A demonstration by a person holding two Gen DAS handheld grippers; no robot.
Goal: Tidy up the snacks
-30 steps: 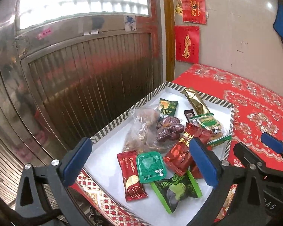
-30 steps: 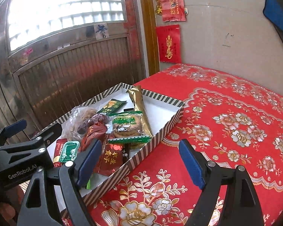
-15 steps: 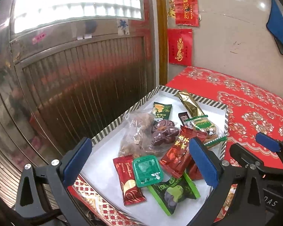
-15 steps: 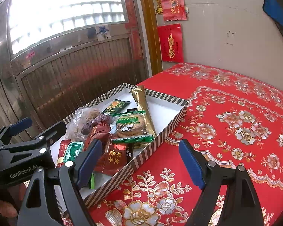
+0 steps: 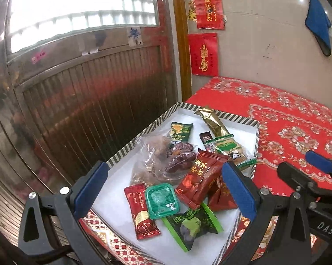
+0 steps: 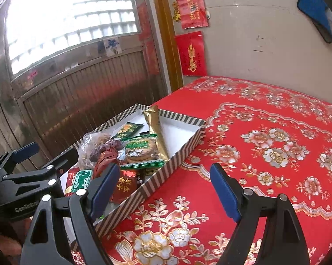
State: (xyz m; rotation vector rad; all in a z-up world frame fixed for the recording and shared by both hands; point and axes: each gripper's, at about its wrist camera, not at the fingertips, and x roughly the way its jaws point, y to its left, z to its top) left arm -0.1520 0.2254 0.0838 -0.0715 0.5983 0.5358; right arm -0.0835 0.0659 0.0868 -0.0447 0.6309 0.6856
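**Both claws spread wide over the snack box**

A red floral desk [image 6: 265, 154] carries a striped box [image 6: 177, 154] at its left edge. Snacks lie heaped inside: cookie pack [image 5: 226, 146], red packet [image 5: 201, 176], green cup [image 5: 162, 200]. The left claw [image 5: 163, 190] hangs over them, wide apart, empty. The right claw [image 6: 163, 190], equally wide, grips nothing.

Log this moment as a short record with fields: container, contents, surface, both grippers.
container: striped box, open, on the tablecloth
contents: gold packet, clear bag of dates, green jelly cup, red wrappers, green wrappers
surface: red floral tablecloth
left gripper: open, above the box
right gripper: open, empty, above the box's edge
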